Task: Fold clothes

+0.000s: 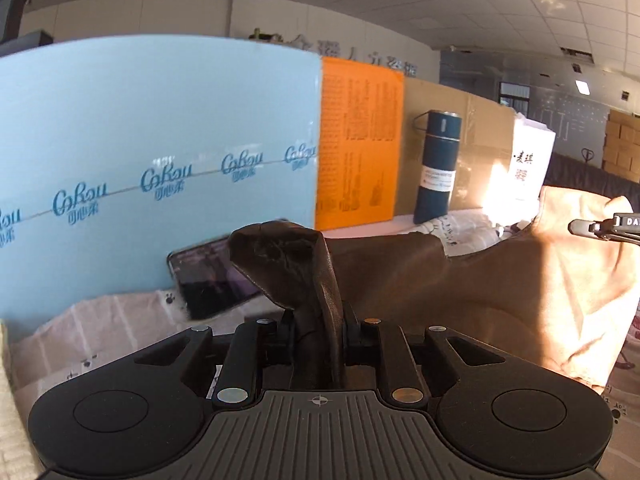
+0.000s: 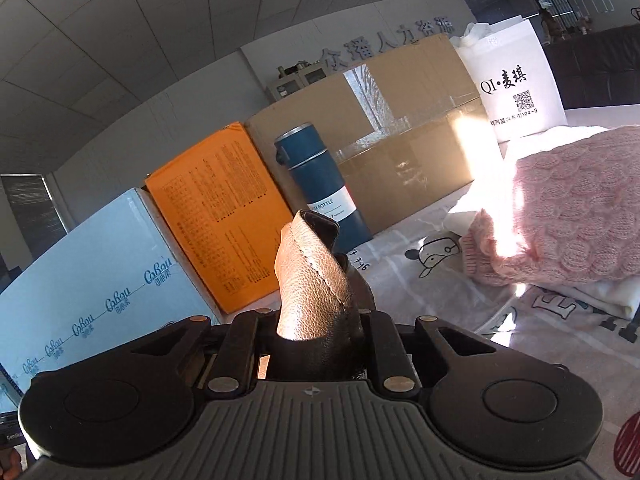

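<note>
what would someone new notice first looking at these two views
Most striking is the brown leather-like garment, a bunched fold of it pinched in the left hand-held gripper and another in the right hand-held gripper. Behind stands a tall dark blue flask against a cardboard box, between an orange box and a sunlit pink knitted sweater at right.

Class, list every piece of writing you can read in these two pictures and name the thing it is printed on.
"CoRou", repeated: light blue box.
"QI·麦琪", a QR code and "104-3": white bag.
"BOTTLE", partly hidden: label of the dark blue bottle.
"众瑶人力资源": back wall.
"DA", cut off: right gripper.
Too small to read: orange box, sheet.
</note>
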`<state>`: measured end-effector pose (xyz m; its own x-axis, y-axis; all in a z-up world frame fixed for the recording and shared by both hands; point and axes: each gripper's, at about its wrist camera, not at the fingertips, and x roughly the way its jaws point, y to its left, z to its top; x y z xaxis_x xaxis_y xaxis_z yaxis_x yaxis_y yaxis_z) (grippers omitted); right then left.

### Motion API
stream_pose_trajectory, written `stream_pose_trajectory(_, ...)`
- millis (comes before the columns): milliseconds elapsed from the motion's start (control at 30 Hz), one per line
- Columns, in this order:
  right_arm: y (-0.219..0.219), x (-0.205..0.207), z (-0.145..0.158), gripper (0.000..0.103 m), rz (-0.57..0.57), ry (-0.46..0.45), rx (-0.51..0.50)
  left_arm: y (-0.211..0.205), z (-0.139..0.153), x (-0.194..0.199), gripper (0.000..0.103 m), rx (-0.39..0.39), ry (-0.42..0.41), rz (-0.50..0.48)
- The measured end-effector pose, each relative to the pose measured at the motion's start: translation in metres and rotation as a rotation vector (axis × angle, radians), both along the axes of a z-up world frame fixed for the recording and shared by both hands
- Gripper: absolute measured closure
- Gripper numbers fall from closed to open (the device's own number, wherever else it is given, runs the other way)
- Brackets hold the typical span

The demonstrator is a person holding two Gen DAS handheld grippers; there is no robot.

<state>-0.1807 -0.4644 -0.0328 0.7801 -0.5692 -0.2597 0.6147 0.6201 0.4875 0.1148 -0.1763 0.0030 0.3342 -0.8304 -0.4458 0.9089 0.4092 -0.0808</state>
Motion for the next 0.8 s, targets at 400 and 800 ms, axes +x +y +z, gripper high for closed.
stream_pose_trajectory(400, -0.026, -0.005, -0.034, 0.061, -0.285, 0.110, 0.034, -0.016, -0.037, 0.038, 0.019, 0.004, 0.152, 0.020)
stream_pose_trajectory(800, 0.008, -0.016, -0.026, 0.020, -0.287, -0.037, -0.165, -0.021, -0.045, 0.053, 0.016, -0.060, 0.123, -0.035)
